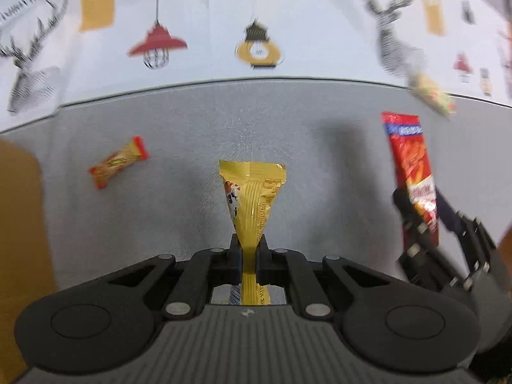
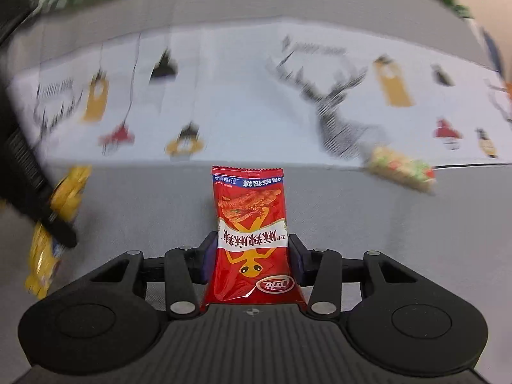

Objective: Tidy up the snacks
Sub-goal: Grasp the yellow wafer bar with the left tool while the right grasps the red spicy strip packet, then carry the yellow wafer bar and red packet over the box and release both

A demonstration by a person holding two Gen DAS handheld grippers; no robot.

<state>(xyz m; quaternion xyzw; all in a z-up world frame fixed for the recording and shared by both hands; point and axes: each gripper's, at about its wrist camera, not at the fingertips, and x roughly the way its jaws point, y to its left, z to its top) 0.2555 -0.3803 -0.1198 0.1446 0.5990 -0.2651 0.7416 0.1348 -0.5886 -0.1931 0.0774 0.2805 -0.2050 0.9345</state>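
Observation:
My left gripper (image 1: pixel 249 249) is shut on a yellow snack packet (image 1: pixel 252 192), pinched at its narrow waist and lifted above the grey mat (image 1: pixel 192 134). My right gripper (image 2: pixel 252 252) is shut on a red snack packet (image 2: pixel 251 220), its pads pressing both side edges. In the left wrist view the same red snack packet (image 1: pixel 411 166) shows at the right, held in the right gripper (image 1: pixel 422 224). The right wrist view has the yellow snack packet (image 2: pixel 64 198) blurred at the left, with the left gripper's dark body across it.
An orange-red wrapped bar (image 1: pixel 119 161) lies on the grey mat at the left. A green-and-yellow wrapped snack (image 1: pixel 432 94) (image 2: pixel 401 171) sits at the mat's far edge. Beyond is a white cloth (image 1: pixel 208 32) printed with lamps and deer. A brown surface (image 1: pixel 19 208) borders the left.

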